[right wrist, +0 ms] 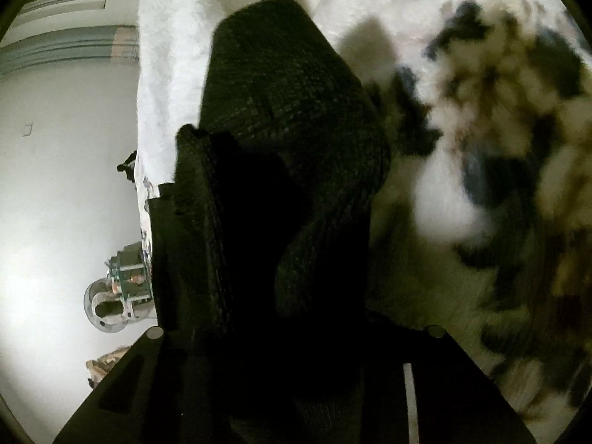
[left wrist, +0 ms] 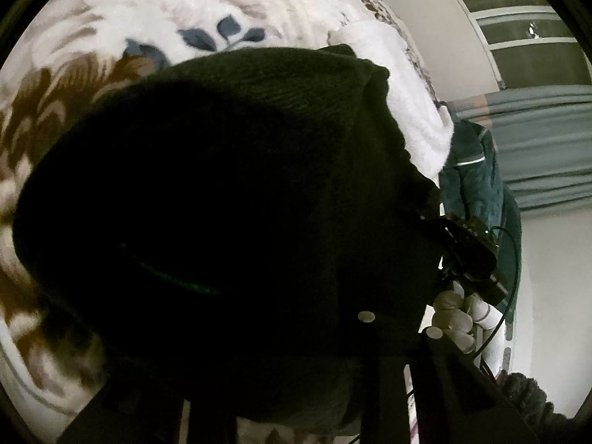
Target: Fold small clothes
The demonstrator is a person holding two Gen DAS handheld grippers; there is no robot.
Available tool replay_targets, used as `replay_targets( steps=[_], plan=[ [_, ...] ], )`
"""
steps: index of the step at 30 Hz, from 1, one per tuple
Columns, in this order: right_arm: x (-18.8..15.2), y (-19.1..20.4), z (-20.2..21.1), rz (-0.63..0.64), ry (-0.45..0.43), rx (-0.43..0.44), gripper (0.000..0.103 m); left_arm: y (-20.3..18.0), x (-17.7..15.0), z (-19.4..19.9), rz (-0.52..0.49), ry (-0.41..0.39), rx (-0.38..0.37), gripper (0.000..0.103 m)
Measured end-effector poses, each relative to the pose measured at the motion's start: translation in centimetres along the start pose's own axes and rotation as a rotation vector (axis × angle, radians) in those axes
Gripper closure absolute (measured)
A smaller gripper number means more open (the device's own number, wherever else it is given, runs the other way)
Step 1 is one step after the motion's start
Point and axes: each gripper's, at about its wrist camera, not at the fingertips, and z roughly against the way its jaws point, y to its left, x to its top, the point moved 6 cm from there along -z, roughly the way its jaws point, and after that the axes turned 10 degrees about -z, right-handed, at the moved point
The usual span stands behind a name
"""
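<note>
a bedroom: floral blanket, curtain, bed

Bed cover: plush blanket, cream ground with brown and dark blue floral print; the print is blurred in the right wrist view. White fluffy blanket lies along the bed's edge. Beyond that edge: plain pale wall, grey-blue pleated curtain, window frame with dark panes above it. Dark green garment hangs beside the bed's edge. Light dim, brightest on the wall.
</note>
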Motion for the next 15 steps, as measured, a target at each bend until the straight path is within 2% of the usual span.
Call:
replay_targets(
  steps=[4, 8, 10, 13, 15],
  plan=[
    [-2.8, 0.9, 3.1, -0.067, -0.067, 0.021, 0.077, -0.6, 0.9, 1.4, -0.042, 0.032, -0.017, 0.084],
    [-7.4, 1.8, 6.6, -0.128, -0.144, 0.064, 0.078, -1.9, 3.5, 4.7, -0.132, 0.082, -0.021, 0.084],
    [-10.4, 1.1, 8.6, -0.187, -0.195, 0.082, 0.078, -2.6, 5.2, 6.4, -0.186, 0.132, -0.041, 0.084],
    [-17.4, 0.0, 10.2, -0.260, -0.281, 0.059, 0.078, -3.3, 6.7, 7.7, -0.285, 0.234, -0.068, 0.084],
    [-22.6, -0.1, 9.7, -0.322, -0.313, 0.053, 0.078, -3.3, 6.8, 7.7, -0.350, 0.315, -0.077, 0.084]
  ],
)
